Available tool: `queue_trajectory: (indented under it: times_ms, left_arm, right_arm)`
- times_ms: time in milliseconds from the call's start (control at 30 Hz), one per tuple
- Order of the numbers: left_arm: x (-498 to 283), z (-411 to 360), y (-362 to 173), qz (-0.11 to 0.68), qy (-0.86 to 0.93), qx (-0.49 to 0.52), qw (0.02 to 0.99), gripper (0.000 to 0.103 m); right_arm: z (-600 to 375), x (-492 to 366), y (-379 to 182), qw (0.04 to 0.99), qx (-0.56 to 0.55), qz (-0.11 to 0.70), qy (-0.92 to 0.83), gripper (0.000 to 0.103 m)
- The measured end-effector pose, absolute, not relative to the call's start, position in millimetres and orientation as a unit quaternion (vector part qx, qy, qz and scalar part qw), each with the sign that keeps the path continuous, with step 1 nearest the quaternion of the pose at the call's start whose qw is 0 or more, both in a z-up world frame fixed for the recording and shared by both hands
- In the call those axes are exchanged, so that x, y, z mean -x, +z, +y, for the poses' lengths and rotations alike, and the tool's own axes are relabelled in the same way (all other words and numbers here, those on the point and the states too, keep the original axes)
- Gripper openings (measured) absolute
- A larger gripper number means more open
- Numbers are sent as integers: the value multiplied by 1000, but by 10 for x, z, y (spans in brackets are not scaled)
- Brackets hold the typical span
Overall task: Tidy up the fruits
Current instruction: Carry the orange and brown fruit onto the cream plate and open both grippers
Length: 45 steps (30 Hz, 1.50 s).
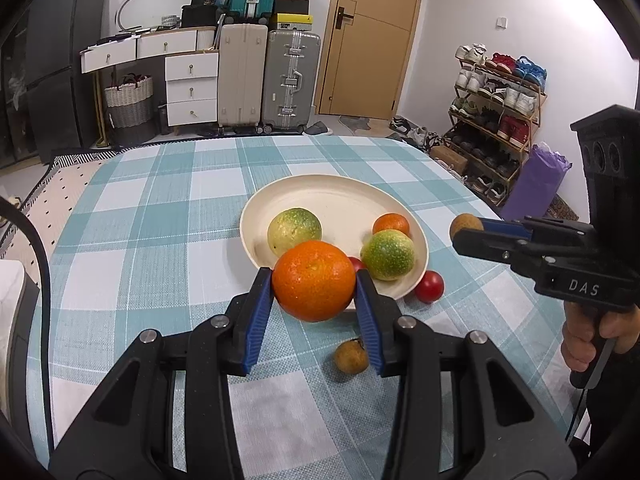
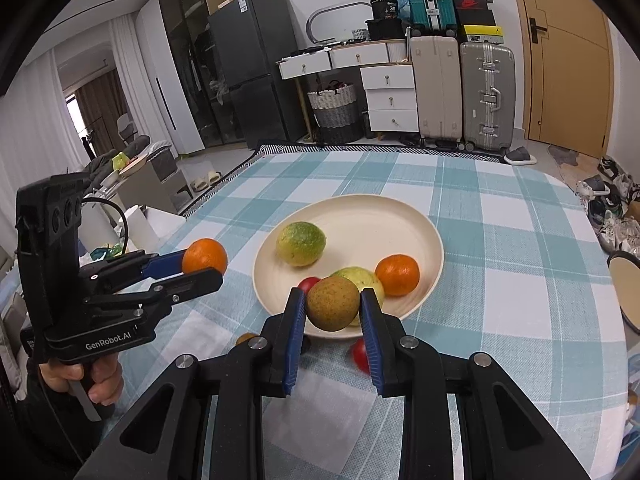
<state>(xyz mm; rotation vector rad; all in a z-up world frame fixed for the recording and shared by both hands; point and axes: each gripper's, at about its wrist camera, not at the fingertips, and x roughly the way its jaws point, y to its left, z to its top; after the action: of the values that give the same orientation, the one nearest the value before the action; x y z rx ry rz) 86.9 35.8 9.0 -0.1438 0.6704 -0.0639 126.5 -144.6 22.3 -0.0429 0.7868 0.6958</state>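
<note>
My left gripper [image 1: 313,282] is shut on a large orange [image 1: 314,268], held above the near rim of a cream plate [image 1: 340,196]. Lying on the plate are two green-yellow fruits [image 1: 294,230] [image 1: 387,254], a small tangerine [image 1: 391,224] and a red fruit [image 1: 357,263]. My right gripper [image 2: 333,301] is shut on a round brown fruit [image 2: 333,304], also over the plate's [image 2: 372,216] near rim. On the cloth lie a red fruit [image 1: 429,286] and a small brown fruit [image 1: 351,356]. Each wrist view shows the other gripper [image 1: 470,232] [image 2: 202,267] beside the plate.
The plate sits on a table with a teal checked cloth [image 1: 160,220]. A second dish [image 2: 626,280] pokes in at the table's right edge. Suitcases [image 1: 292,80], white drawers [image 1: 191,88] and a shoe rack [image 1: 496,100] stand beyond the far edge.
</note>
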Motion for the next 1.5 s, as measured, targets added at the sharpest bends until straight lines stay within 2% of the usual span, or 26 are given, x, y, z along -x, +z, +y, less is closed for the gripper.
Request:
queue_trajectory:
  times_ms: [567,1000,1500]
  left_arm:
    - [-1257,385,-89,352,-33,70,933,38]
    - [-1515,443,-328,379,-34,73,922,38]
    - [-1710,443,-368,388,-36,64,919,38]
  right_arm:
    - [-1362,-1618,252,864,15,382,326,28]
    - [-1201,-1898,95,851,11,404,336,28]
    - [-1033,-2120,-88,841,26,421,338,28]
